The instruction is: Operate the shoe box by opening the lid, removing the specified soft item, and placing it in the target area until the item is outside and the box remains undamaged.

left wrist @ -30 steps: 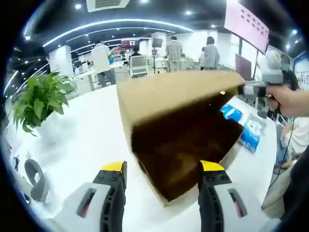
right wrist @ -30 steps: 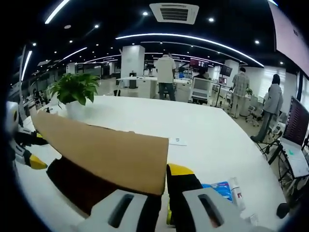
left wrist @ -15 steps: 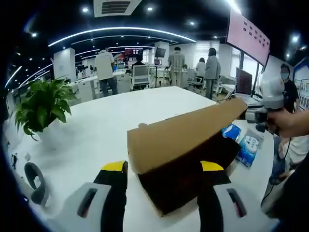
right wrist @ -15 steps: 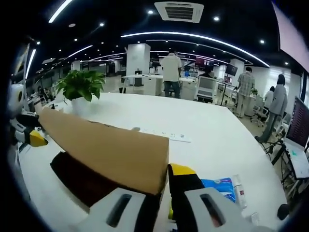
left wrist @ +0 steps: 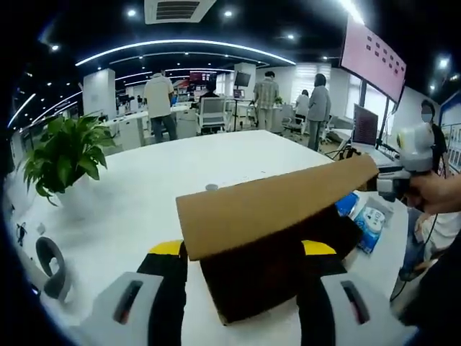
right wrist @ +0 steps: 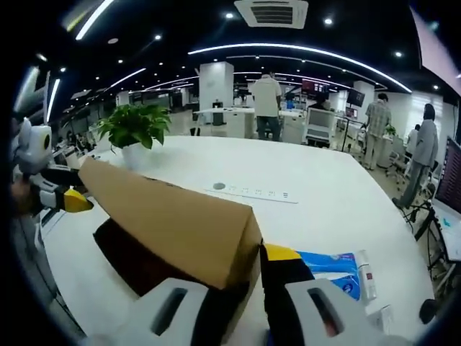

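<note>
Left gripper view: a brown cardboard shoe box [left wrist: 274, 245] is seen on a white table [left wrist: 144, 187], close in front of the camera. Its lid [left wrist: 274, 205] is raised at a slant above the dark inside of the box. The left gripper [left wrist: 241, 249], with black jaws tipped in yellow, is placed around the near end of the box, one jaw at each side; whether the jaws press on the cardboard cannot be told. At the far right corner of the lid the right gripper [left wrist: 392, 184] is seen, held in a person's hand [left wrist: 432, 191]. Blue and white packets [left wrist: 367, 216] lie on the table just beyond the box, and a potted plant [left wrist: 65, 155] stands at the left.

In the right gripper view, the lid [right wrist: 173, 223] is seen from the other end, tilted up over the dark box [right wrist: 137, 263]. The right gripper [right wrist: 248, 277] is closed on the near edge of the lid, with cardboard held between its jaws. The left gripper [right wrist: 68, 200] is seen at the far left end of the box. A white power strip [right wrist: 252, 192] lies on the table [right wrist: 324, 202] behind the lid, the plant [right wrist: 137, 130] stands further back, and the blue packets [right wrist: 331, 267] lie at the right. No soft item can be made out inside the box.
</note>
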{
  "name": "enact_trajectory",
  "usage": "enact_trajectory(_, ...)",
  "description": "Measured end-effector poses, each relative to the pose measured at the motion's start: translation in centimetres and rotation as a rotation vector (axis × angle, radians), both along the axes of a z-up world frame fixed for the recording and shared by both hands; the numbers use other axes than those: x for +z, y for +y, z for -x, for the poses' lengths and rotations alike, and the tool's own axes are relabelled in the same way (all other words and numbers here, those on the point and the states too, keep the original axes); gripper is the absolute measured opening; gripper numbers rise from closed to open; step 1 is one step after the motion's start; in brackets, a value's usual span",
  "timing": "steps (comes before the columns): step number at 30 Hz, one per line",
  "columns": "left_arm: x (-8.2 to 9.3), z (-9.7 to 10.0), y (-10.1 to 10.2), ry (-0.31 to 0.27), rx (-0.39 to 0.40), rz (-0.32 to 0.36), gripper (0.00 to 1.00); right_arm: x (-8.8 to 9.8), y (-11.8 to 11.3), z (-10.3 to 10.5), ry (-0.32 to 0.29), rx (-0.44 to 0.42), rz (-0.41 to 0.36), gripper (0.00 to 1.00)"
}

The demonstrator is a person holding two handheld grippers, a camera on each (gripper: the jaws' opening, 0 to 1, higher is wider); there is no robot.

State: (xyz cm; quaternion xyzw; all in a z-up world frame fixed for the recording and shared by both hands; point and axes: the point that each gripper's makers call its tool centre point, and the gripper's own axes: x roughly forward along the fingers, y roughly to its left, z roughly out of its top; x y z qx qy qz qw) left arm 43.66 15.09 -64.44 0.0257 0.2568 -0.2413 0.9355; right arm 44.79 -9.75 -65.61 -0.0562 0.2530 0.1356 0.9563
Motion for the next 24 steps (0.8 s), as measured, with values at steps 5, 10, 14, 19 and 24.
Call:
enact_trajectory(5,-0.1,-0.1,0.0,0.004,0.010,0.001,0.62,-0.5,0.2,0.9,0.017,0.030,0.021,0.16)
enact_trajectory(10,-0.2,-0.1,0.0,0.020,0.027,0.022,0.62,-1.0,0.4,1.5,0.032,0.036,0.009,0.18)
enact_trajectory(14,-0.5,-0.3,0.1,0.032,0.039,0.028,0.61,-1.5,0.5,2.1,0.063,0.039,0.011,0.19)
enact_trajectory(19,-0.3,-0.4,-0.1,0.027,0.034,0.021,0.60,-1.2,1.6,3.2,0.076,0.056,-0.057,0.38)
enact_trajectory(24,-0.5,-0.3,-0.5,0.028,0.024,0.019,0.60,-0.5,2.7,4.0,0.062,0.065,-0.045,0.54)
